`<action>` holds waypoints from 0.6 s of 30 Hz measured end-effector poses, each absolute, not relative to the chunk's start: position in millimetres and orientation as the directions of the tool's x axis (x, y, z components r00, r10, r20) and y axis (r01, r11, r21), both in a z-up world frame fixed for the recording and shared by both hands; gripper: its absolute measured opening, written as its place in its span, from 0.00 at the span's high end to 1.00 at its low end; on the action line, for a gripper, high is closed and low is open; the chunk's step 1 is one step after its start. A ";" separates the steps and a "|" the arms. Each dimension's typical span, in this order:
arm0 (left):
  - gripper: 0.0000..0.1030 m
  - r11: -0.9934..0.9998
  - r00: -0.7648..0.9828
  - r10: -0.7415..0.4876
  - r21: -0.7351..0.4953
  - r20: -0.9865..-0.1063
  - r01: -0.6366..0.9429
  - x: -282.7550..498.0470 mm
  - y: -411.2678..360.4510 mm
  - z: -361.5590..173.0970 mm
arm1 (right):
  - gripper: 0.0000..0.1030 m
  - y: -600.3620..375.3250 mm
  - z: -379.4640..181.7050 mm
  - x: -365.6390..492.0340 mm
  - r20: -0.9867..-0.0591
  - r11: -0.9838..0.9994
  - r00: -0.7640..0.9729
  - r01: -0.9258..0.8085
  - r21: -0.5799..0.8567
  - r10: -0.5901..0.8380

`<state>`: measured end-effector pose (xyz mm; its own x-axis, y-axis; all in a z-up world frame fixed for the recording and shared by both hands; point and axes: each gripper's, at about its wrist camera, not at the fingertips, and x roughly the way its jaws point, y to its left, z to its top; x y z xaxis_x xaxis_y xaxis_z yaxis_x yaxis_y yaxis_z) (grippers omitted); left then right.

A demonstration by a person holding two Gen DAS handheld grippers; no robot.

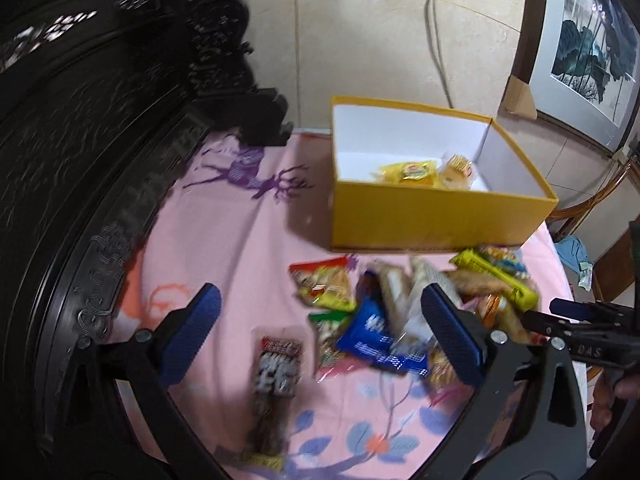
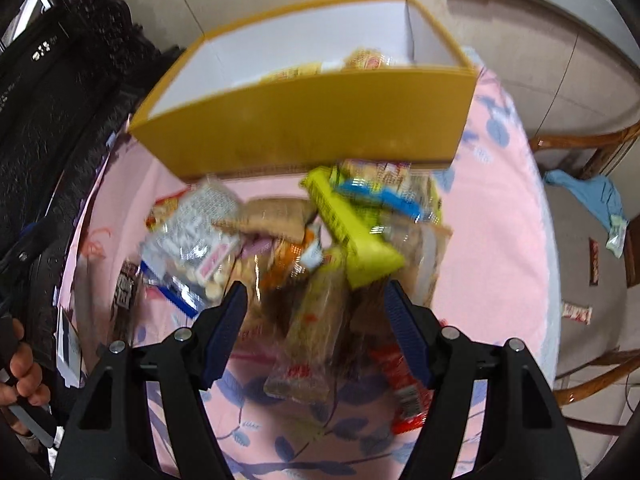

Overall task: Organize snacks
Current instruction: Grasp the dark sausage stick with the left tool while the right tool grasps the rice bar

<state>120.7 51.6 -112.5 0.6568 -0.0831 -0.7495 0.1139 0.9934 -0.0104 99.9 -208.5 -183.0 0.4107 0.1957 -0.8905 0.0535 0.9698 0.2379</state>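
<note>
A pile of snack packets (image 2: 304, 240) lies mid-frame on the pink-clothed counter (image 2: 500, 240), just before the yellow box (image 2: 312, 120). The right gripper (image 2: 316, 320) hovers over it, jaws apart and empty. The left gripper (image 1: 320, 328), at lower frame, is also apart.

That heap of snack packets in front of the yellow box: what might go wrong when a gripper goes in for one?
The snack packets overlap in a loose heap, so the open right gripper could pinch two at once or drag neighbours along. The lime-green packet lies on top of others and might slide off. The yellow box stands right behind the heap and could get nudged.
</note>
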 end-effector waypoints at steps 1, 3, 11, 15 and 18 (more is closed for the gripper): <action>0.02 0.994 0.656 -0.075 -0.006 -0.751 0.108 115.7 57.9 -114.4 | 0.33 -207.2 -186.3 99.4 -0.893 0.970 0.403 0.053 0.239 0.198; 0.02 0.995 0.652 -0.063 0.001 -0.755 0.096 109.5 69.1 -118.5 | 0.38 -203.1 -194.1 99.7 -0.902 0.971 0.382 0.046 0.233 0.199; 0.02 0.999 0.597 -0.002 0.021 -0.802 0.032 94.6 100.3 -146.4 | 0.43 -192.1 -217.7 103.3 -0.934 0.975 0.305 0.054 0.214 0.188; 0.02 0.999 0.556 0.009 0.028 -0.831 0.025 92.1 103.2 -165.6 | 0.57 -190.4 -228.6 105.7 -0.947 0.979 0.276 0.075 0.192 0.165; 0.02 0.999 0.520 0.012 0.031 -0.854 0.028 92.9 102.9 -181.7 | 0.69 -193.7 -227.8 105.3 -0.949 0.980 0.278 0.087 0.178 0.148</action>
<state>92.9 102.9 -181.7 0.5202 0.0121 -0.8540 0.0278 0.9991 0.0311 105.3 -193.7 -227.8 0.2782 0.1478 -0.9491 0.0870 0.9802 0.1781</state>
